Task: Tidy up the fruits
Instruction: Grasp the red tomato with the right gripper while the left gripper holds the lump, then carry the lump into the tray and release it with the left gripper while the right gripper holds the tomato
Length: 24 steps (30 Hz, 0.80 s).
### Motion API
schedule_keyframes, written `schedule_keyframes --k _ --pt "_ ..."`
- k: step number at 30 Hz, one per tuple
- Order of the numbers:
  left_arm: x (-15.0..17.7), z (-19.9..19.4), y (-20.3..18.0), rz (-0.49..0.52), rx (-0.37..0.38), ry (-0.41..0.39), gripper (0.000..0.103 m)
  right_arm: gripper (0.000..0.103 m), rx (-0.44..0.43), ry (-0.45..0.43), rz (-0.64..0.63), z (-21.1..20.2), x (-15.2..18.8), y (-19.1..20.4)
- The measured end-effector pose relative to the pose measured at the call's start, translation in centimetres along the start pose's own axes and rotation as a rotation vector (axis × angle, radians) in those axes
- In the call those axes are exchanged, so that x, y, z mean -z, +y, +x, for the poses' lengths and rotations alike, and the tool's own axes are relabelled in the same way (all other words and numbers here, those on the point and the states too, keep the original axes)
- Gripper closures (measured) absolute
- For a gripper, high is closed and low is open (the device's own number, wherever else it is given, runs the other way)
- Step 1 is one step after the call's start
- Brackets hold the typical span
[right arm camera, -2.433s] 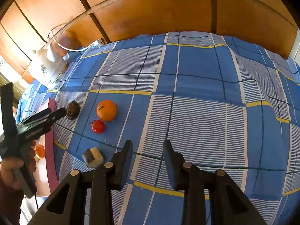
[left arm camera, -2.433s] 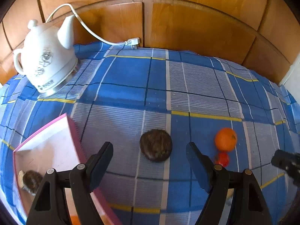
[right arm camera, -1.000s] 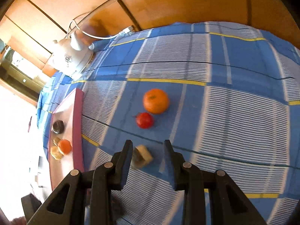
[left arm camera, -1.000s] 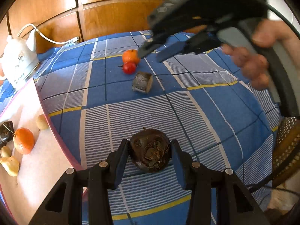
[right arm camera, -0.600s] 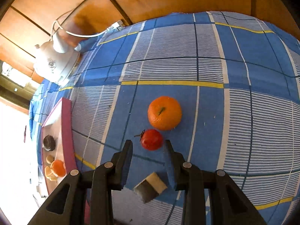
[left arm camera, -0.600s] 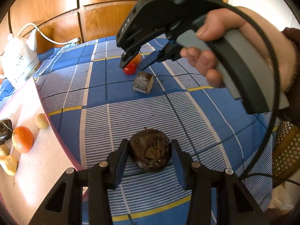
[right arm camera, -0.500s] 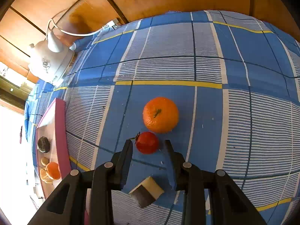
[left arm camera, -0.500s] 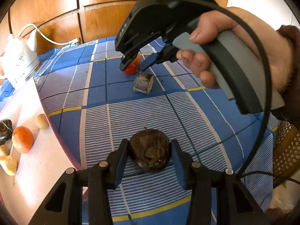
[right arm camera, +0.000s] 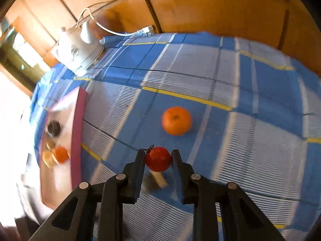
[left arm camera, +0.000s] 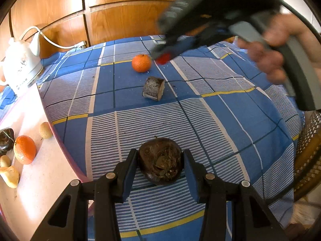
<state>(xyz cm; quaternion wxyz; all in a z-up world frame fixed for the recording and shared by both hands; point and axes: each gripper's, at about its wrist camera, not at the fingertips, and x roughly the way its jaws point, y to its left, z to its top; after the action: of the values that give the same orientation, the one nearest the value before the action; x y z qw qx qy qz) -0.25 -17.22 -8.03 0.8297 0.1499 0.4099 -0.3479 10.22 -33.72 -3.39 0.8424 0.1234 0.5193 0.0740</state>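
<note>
My left camera sits low behind the left tongs (left arm camera: 160,160) and looks across the table (left arm camera: 230,120) toward the wooden wall. It is very close to the tongs and far from the kettle (left arm camera: 19,68). My right camera sits behind the right tongs (right arm camera: 158,158), higher up, looking down and toward the same wall. Both views share the orange (left arm camera: 141,63) (right arm camera: 176,120), the kettle (right arm camera: 77,50), the pink tray (left arm camera: 50,180) (right arm camera: 77,136) and the blue cloth. The left view also sees the right tongs (left arm camera: 163,57) from the side.

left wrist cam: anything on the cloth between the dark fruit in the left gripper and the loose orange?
Yes, in the left wrist view: a cut wooden block sits on the cloth between the dark fruit held by the left gripper and the orange.
</note>
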Motion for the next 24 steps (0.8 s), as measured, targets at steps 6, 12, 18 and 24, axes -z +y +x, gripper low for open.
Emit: schedule_keyframes --k 6,12,18,24 --pt "-0.1 0.1 -0.2 -0.004 -0.013 0.003 0.057 0.076 0.171 0.024 0.036 -0.3 2.3 -4.7" --pt "-0.2 0.2 -0.4 -0.001 -0.029 0.008 0.057 0.076 0.158 0.020 0.135 0.3 2.8 -7.6" --pt "-0.2 0.3 -0.5 0.004 -0.044 0.012 0.057 0.076 0.140 0.018 0.132 0.3 2.5 -8.0" --pt "-0.1 0.3 -0.6 0.007 -0.049 0.011 0.057 0.076 0.146 0.021 0.120 0.3 2.5 -7.5"
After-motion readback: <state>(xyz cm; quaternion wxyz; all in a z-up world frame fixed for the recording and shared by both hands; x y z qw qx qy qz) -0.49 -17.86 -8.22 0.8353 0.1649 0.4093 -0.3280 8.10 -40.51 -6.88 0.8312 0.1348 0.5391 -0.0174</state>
